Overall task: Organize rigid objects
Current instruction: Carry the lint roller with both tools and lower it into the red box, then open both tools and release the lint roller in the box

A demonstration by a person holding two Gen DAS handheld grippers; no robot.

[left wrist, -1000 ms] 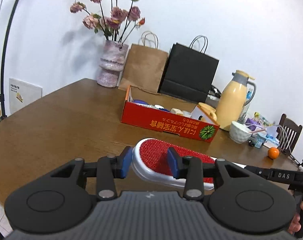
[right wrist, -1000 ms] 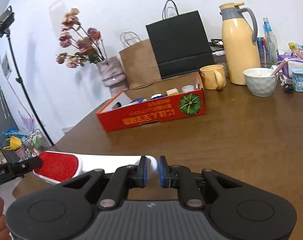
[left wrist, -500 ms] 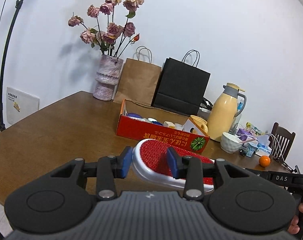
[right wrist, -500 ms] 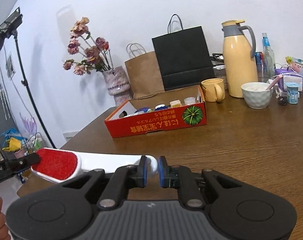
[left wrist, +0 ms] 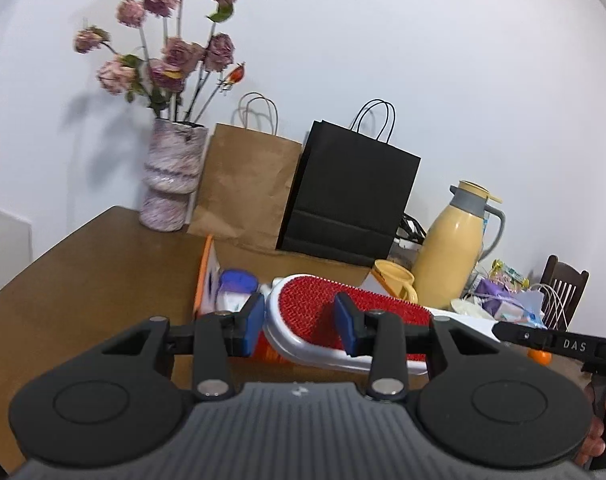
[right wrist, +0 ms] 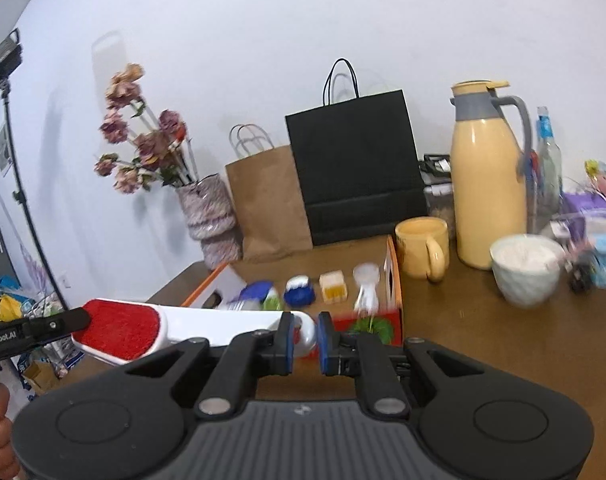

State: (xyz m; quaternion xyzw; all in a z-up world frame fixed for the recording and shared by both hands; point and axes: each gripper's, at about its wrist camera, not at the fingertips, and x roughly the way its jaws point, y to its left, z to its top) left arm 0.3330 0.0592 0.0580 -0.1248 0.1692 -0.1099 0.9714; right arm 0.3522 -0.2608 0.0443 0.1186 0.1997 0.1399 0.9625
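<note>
Both grippers hold one white lint brush with a red pad. My left gripper (left wrist: 299, 326) is shut on its red pad end (left wrist: 323, 308). My right gripper (right wrist: 305, 338) is shut on the white handle end (right wrist: 307, 334); the red pad (right wrist: 121, 330) shows at the left. The brush is held level in the air, just over the near wall of the red cardboard box (right wrist: 395, 280). Several small items lie in the box, among them a blue cap (right wrist: 299, 290) and a yellow block (right wrist: 333, 287). The box also shows in the left wrist view (left wrist: 207, 280).
On the brown table (left wrist: 83, 280) behind the box stand a flower vase (left wrist: 171, 184), a brown paper bag (left wrist: 243, 188) and a black paper bag (left wrist: 351, 192). To the right are a yellow mug (right wrist: 421, 248), a yellow thermos (right wrist: 487, 184), a white bowl (right wrist: 527, 268) and small clutter.
Both grippers have carried the brush forward and up, from over the bare table to over the box. The box and bags look much nearer now.
</note>
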